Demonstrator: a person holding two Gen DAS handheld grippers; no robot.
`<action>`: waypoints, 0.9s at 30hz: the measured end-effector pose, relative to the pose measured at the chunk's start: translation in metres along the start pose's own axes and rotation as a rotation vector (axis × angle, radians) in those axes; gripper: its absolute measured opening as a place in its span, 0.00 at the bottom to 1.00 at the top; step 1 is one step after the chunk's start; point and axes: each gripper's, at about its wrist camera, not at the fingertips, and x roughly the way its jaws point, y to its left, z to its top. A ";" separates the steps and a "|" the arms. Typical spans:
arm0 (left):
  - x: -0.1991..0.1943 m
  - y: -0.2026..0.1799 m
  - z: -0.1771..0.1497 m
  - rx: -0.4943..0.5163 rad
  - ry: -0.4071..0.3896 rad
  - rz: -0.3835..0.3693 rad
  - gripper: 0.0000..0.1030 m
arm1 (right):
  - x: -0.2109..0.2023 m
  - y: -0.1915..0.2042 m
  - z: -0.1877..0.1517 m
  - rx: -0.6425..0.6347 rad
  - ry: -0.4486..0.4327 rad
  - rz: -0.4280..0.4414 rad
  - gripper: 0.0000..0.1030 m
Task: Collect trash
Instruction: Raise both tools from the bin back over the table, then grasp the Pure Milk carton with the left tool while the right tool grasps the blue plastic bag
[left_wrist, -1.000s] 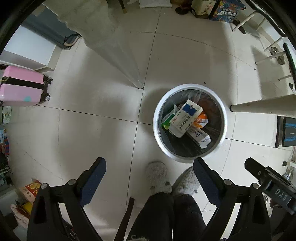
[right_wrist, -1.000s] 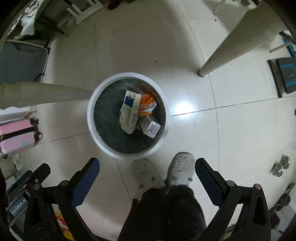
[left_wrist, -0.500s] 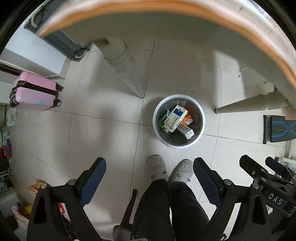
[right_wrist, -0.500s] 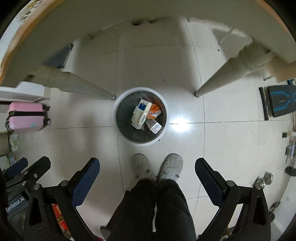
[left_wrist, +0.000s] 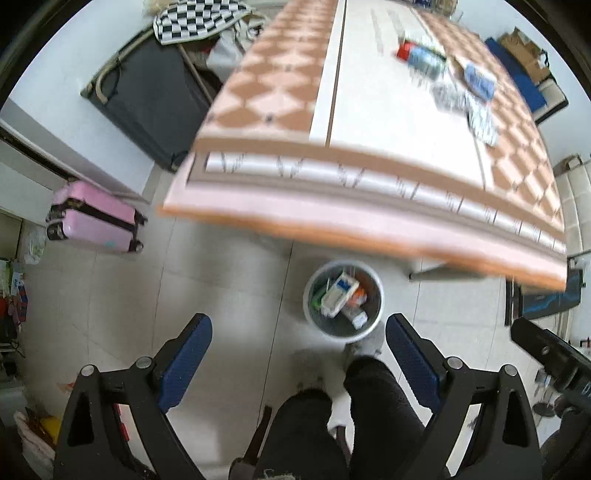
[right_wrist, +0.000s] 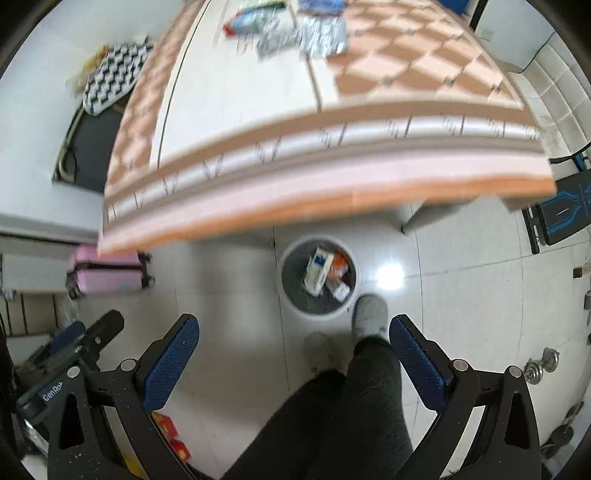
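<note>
A round white trash bin (left_wrist: 314, 317) stands on the tiled floor under the table edge, with several boxes and wrappers (left_wrist: 340, 295) inside; it also shows in the right wrist view (right_wrist: 288, 295). My left gripper (left_wrist: 299, 354) is open and empty, high above the floor. My right gripper (right_wrist: 293, 354) is open and empty too. On the checkered table (left_wrist: 369, 110) lie blurred pieces of trash (left_wrist: 421, 55), also in the right wrist view (right_wrist: 295, 33), far from both grippers.
A pink suitcase (left_wrist: 92, 218) lies on the floor at left. A dark bag (left_wrist: 147, 96) leans by the wall. The person's legs and slippers (right_wrist: 365, 314) stand beside the bin. A black-and-blue object (right_wrist: 565, 206) sits at right.
Both grippers have risen from just above the bin to above table height. The tabletop and its trash have come into view. Both stay open and empty.
</note>
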 end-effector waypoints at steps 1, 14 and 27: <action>-0.003 -0.006 0.013 0.001 -0.015 0.004 0.93 | -0.008 -0.004 0.016 0.014 -0.015 0.005 1.00; 0.037 -0.085 0.206 -0.165 0.040 -0.014 0.93 | 0.002 -0.074 0.268 0.131 -0.019 0.021 1.00; 0.128 -0.136 0.367 -0.456 0.238 -0.258 0.92 | 0.088 -0.076 0.471 0.273 0.053 0.072 0.88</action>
